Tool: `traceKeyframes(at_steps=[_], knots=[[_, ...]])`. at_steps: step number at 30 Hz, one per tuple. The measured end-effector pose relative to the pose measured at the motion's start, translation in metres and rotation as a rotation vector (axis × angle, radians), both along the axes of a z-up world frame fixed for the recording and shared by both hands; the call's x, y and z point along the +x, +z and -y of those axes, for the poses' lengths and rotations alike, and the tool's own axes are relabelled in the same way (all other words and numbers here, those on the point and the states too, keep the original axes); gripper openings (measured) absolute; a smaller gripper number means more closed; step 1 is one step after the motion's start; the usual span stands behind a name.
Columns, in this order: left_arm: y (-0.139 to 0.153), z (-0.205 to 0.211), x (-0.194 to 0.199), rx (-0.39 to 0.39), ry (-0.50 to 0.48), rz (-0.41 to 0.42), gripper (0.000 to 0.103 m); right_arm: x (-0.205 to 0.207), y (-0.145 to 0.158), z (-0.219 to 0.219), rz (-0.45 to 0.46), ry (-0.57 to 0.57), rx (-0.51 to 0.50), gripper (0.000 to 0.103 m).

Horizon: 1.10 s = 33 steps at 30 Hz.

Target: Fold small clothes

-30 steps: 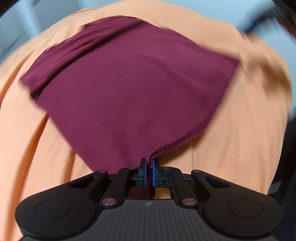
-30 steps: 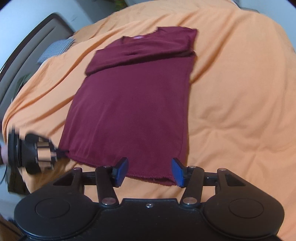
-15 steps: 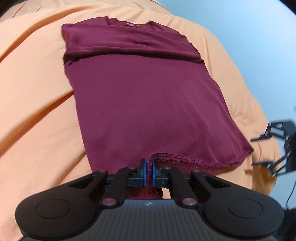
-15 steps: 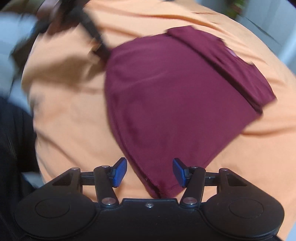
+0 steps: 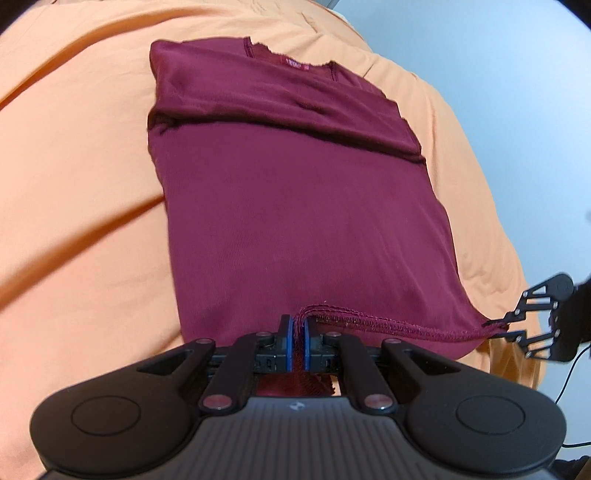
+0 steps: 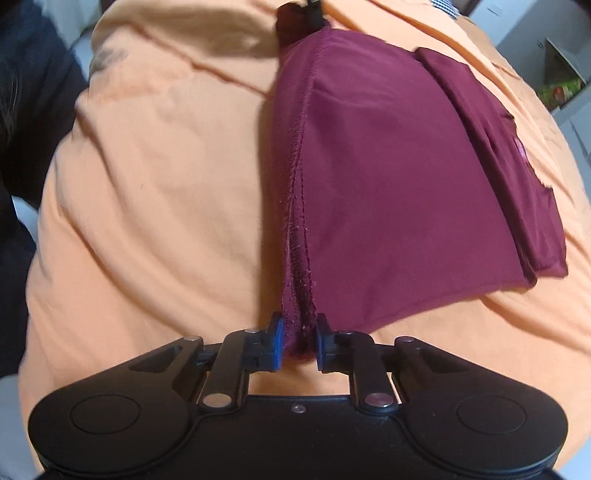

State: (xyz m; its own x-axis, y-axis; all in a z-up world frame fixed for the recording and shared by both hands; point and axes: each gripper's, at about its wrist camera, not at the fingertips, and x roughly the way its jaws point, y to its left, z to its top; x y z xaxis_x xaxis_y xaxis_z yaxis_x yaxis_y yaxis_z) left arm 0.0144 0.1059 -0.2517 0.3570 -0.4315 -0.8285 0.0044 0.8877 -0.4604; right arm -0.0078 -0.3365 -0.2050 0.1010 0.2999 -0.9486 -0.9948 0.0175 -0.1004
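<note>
A maroon T-shirt (image 5: 295, 206) lies flat on an orange bedcover (image 5: 74, 184), sleeves folded in, collar at the far end. My left gripper (image 5: 297, 345) is shut on one bottom hem corner. My right gripper (image 6: 299, 345) has its jaws closing around the other hem corner of the shirt (image 6: 388, 184), a narrow gap left with cloth between the pads. The hem runs taut between the two grippers. The right gripper also shows at the right edge of the left wrist view (image 5: 517, 325), and the left gripper at the top of the right wrist view (image 6: 295, 14).
The orange bedcover (image 6: 147, 184) spreads around the shirt with soft creases. A pale wall (image 5: 498, 74) lies beyond the bed. A dark-clothed person (image 6: 22, 110) is at the left edge of the right wrist view.
The right gripper has moved to the hem corner and narrowed its jaws around it. The left gripper kept its hold and the hem has pulled taut between the two.
</note>
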Motion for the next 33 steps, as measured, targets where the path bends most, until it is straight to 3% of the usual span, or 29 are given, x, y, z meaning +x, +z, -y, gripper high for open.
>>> traceKeyframes(at_steps=[5,7,12,16,19,23,26,29,30,31,33], knots=[[0.008,-0.020,0.026,0.003,0.042,0.042,0.005,0.077,0.028,0.008,-0.231,-0.281,0.132,0.013],[0.005,-0.027,0.039,0.010,0.055,0.048,0.005,0.112,0.036,0.007,-0.275,-0.379,0.190,0.013],[-0.020,-0.028,0.060,0.023,0.061,-0.001,0.005,0.180,0.017,0.002,-0.415,-0.605,0.286,0.015],[-0.028,-0.028,0.059,0.006,0.073,-0.013,0.005,0.193,-0.008,0.003,-0.484,-0.718,0.293,0.024],[-0.029,-0.031,0.054,-0.015,0.088,-0.008,0.005,0.188,-0.016,0.015,-0.563,-0.780,0.311,0.041],[-0.029,-0.034,0.048,-0.033,0.094,-0.006,0.007,0.177,-0.022,0.039,-0.636,-0.875,0.356,0.045],[-0.025,-0.034,0.045,-0.033,0.087,0.003,0.013,0.176,-0.025,0.043,-0.645,-0.938,0.401,0.043],[-0.019,-0.031,0.040,-0.017,0.061,0.017,0.036,0.181,-0.029,0.037,-0.650,-0.991,0.452,0.038],[-0.017,-0.029,0.038,-0.003,0.045,0.021,0.044,0.184,-0.031,0.033,-0.646,-1.001,0.463,0.030],[-0.014,-0.027,0.036,0.005,0.028,0.027,0.048,0.184,-0.032,0.030,-0.636,-1.002,0.465,0.016],[-0.011,-0.022,0.031,0.014,-0.002,0.029,0.056,0.186,-0.033,0.023,-0.598,-0.997,0.447,0.009]])
